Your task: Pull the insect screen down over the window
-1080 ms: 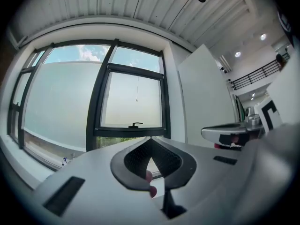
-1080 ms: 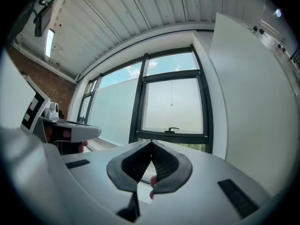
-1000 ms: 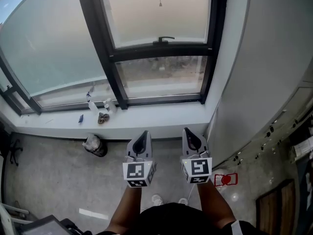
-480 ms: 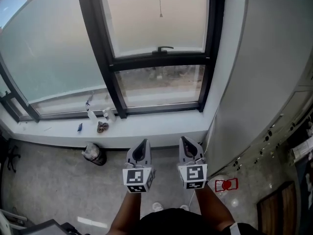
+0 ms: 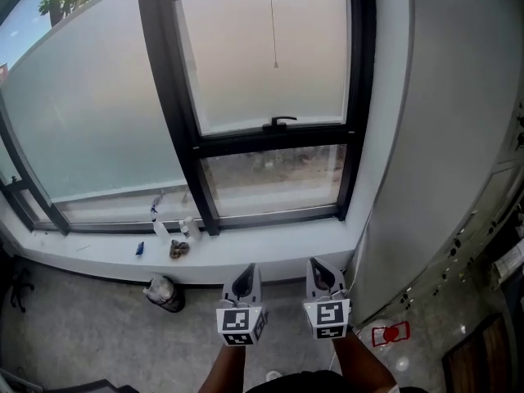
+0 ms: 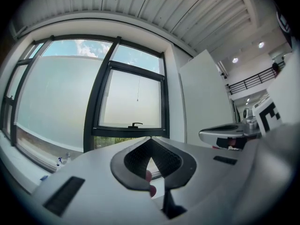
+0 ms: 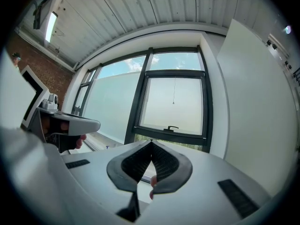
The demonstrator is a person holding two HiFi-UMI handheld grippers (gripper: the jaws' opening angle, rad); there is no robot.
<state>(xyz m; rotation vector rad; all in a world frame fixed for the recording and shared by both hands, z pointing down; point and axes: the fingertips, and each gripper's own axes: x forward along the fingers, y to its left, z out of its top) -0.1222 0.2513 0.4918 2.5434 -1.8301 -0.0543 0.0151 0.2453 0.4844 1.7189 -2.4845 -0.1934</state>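
Before window (image 5: 246,72) | left gripper (image 5: 246,270), right gripper (image 5: 315,264) closed, empty | forearms (image 5: 225,371) cut off below

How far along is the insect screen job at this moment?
Nothing looks done: the pull cord hangs free and untouched in the upper pane. In hand: left claw and right claw are shut and empty, well short of the window sill. Left: reach the cord, grip it, draw the screen down.

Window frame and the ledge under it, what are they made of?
Window frame: probably painted metal, matte black, with thin straight bars. Ledge: smooth white, faintly shiny, maybe stone or painted concrete; I can't tell which.
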